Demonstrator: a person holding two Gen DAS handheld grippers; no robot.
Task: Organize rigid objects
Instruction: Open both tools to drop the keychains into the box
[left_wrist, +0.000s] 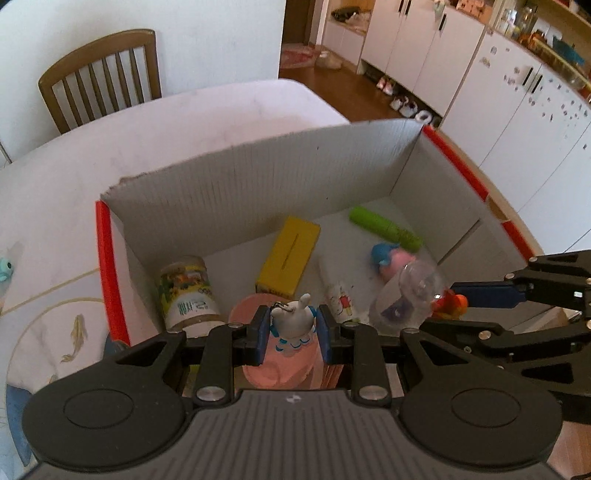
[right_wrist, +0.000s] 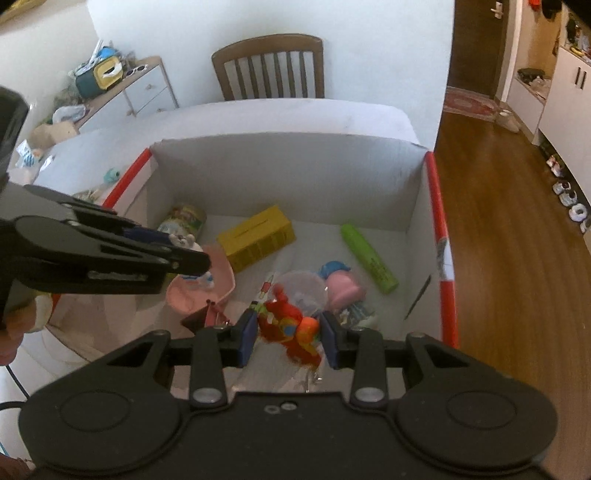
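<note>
My left gripper (left_wrist: 291, 325) is shut on a small white rabbit figure (left_wrist: 293, 319) and holds it over the near left part of a white cardboard box (left_wrist: 258, 177). My right gripper (right_wrist: 290, 332) is shut on a red and orange toy figure (right_wrist: 291, 328), held over the box's near right part. The left gripper also shows in the right wrist view (right_wrist: 184, 254), and the right gripper shows in the left wrist view (left_wrist: 461, 299). In the box lie a yellow block (left_wrist: 290, 254), a green tube (left_wrist: 384, 227), a labelled jar (left_wrist: 188, 291), a pink dish (right_wrist: 199, 288) and a clear cup (left_wrist: 410, 295).
The box has red edges (left_wrist: 107, 266) and stands on a white table (left_wrist: 147, 147). A pink and blue toy (right_wrist: 341, 284) lies in the box. A small teal toy (right_wrist: 110, 175) sits on the table left of the box. A wooden chair (right_wrist: 269, 66) stands behind the table.
</note>
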